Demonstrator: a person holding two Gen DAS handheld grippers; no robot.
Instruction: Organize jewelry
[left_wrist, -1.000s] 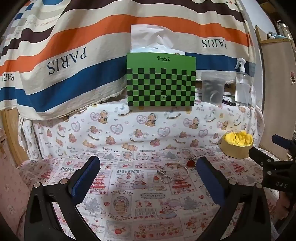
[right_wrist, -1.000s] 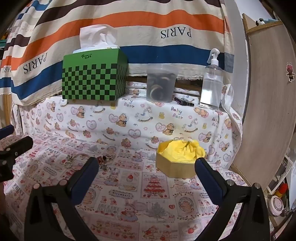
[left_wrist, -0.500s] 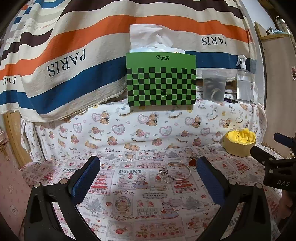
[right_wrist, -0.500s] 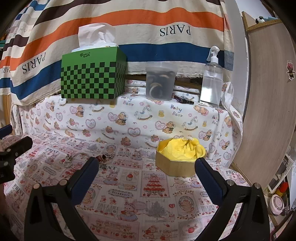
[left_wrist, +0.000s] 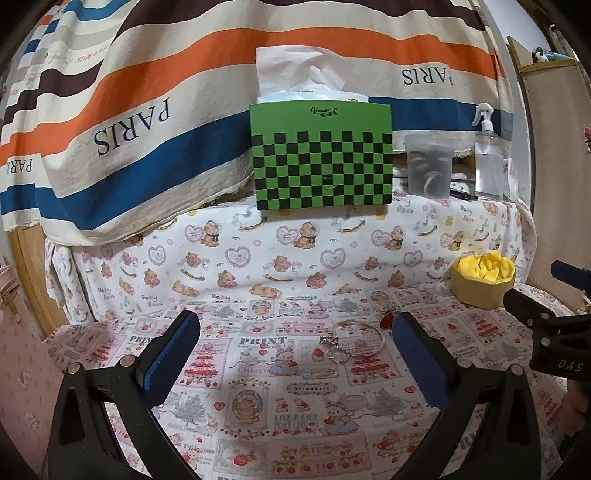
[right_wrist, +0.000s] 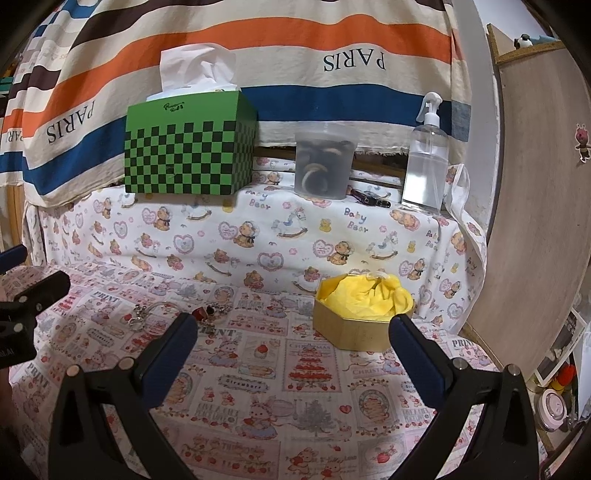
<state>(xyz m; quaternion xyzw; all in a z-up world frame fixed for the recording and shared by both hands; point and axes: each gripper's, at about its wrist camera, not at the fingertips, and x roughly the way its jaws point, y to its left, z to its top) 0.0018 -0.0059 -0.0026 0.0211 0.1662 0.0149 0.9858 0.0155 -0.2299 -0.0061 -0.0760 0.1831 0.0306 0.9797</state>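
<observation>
A silver bangle with charms (left_wrist: 356, 341) lies on the printed cloth, a small red pendant (left_wrist: 386, 320) just beyond it. In the right wrist view the same bangle (right_wrist: 151, 314) and red pendant (right_wrist: 201, 314) lie left of centre. A tan hexagonal box lined with yellow tissue (right_wrist: 364, 314) stands to the right, also seen as the box (left_wrist: 482, 282) in the left wrist view. My left gripper (left_wrist: 295, 354) is open, held above the cloth short of the bangle. My right gripper (right_wrist: 291, 350) is open and holds nothing, with the box just beyond its right finger.
On the raised ledge behind stand a green checkered tissue box (left_wrist: 320, 155), a clear tub with dark items (right_wrist: 325, 164) and a spray bottle (right_wrist: 424, 162). A striped "PARIS" fabric hangs at the back. A wooden panel (right_wrist: 535, 206) bounds the right side.
Both grippers have drawn back and risen slightly, so the scene sits a bit lower and farther. The jewelry and box have not moved.
</observation>
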